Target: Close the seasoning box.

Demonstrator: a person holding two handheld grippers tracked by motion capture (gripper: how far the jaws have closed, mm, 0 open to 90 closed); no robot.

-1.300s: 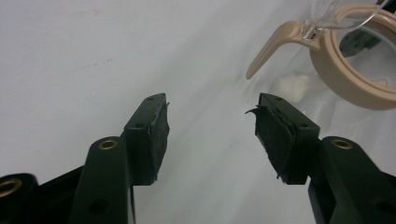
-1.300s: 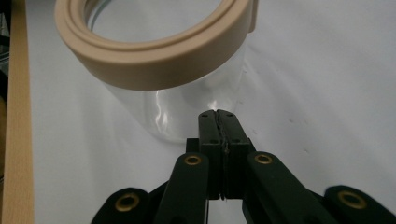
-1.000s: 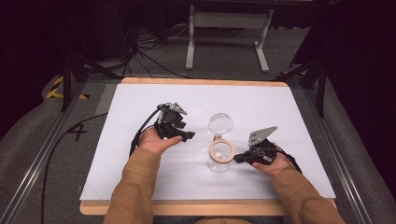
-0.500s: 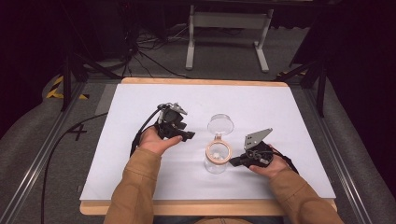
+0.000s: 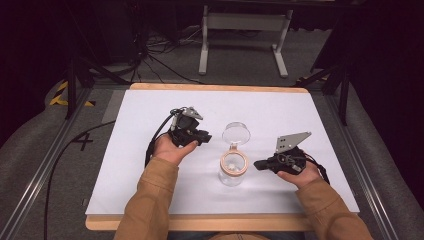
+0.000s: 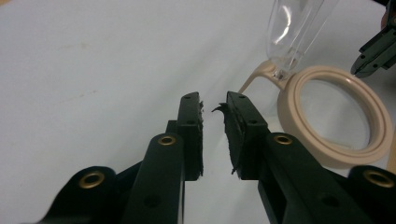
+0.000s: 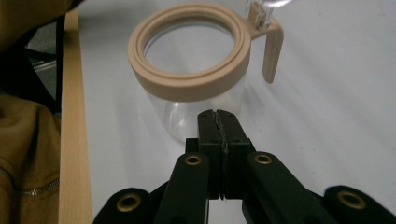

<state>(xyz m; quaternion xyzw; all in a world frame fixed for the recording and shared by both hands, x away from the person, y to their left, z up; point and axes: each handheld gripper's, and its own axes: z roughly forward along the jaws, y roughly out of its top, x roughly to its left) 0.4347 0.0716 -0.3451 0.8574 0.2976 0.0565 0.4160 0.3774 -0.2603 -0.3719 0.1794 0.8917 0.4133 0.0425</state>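
Table (image 5: 150,125): a white top with a wooden edge, seen from above; the person sits at its near side with both forearms in tan sleeves (image 5: 150,200) coming in from the bottom.
Jar (image 5: 233,170): a clear jar with a beige rim stands upright near the middle of the table, between the two hands; small pale bits lie inside it, too small to name.
Lid (image 5: 236,133): a clear round lid, swung open and standing up behind the jar's mouth, joined to the beige rim by a hinge on the far side.
Left gripper (image 5: 204,136): held in the left hand (image 5: 170,149), left of the jar and a little farther back, tips pointing toward the lid, apart from it. In the left gripper view the jaws stand slightly parted with a narrow gap and nothing between them (image 6: 214,122); the beige rim and the lid's foot lie to their right.
Right gripper (image 5: 258,164): held in the right hand (image 5: 300,174), right of the jar, its tips just beside the jar's wall. In the right gripper view the jaws are pressed together with nothing between them (image 7: 218,122), aimed at the clear wall just below the rim; I cannot tell whether they touch the glass.
Plate (image 5: 292,141): grey, three-cornered, on top of the right gripper.
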